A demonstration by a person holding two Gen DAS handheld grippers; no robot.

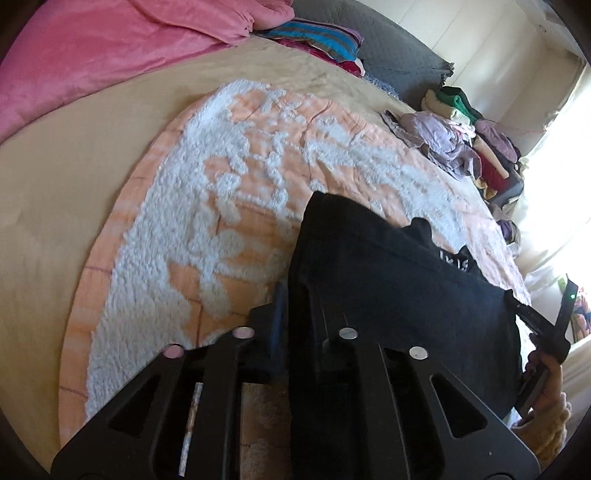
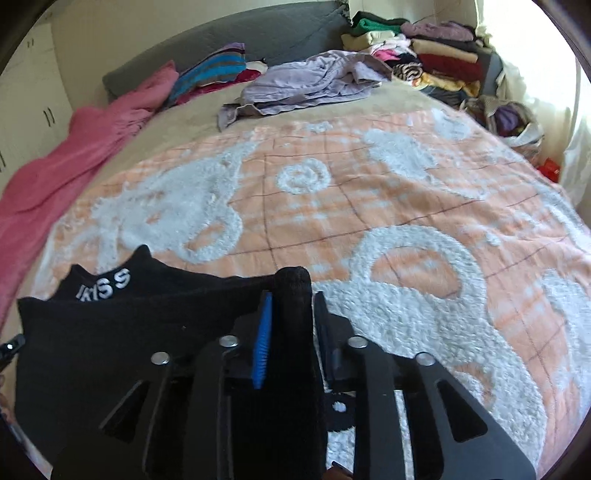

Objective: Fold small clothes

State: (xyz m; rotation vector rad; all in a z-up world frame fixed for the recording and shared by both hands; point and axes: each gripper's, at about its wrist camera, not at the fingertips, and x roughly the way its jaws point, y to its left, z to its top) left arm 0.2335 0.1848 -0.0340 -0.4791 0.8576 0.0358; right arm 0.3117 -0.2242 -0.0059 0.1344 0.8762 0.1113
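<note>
A small black garment (image 1: pixel 388 280) with white lettering hangs stretched between my two grippers above the orange and white blanket (image 1: pixel 236 192). My left gripper (image 1: pixel 299 295) is shut on one end of the garment. The right gripper (image 1: pixel 546 325) shows at the far right of the left wrist view, held by a hand (image 1: pixel 546 398). In the right wrist view the black garment (image 2: pixel 110 332) spreads to the left, its lettering near the top edge. My right gripper (image 2: pixel 291 295) is shut on the garment's other end, which pokes up between the fingers. The blanket (image 2: pixel 369 206) lies beneath.
A lilac garment (image 2: pixel 314 74) lies crumpled at the far side of the bed. A pile of mixed clothes (image 2: pixel 436 59) sits in the far right corner. A pink blanket (image 2: pixel 74 155) runs along the left. Striped pillows (image 2: pixel 214 70) rest against the grey headboard (image 2: pixel 229 33).
</note>
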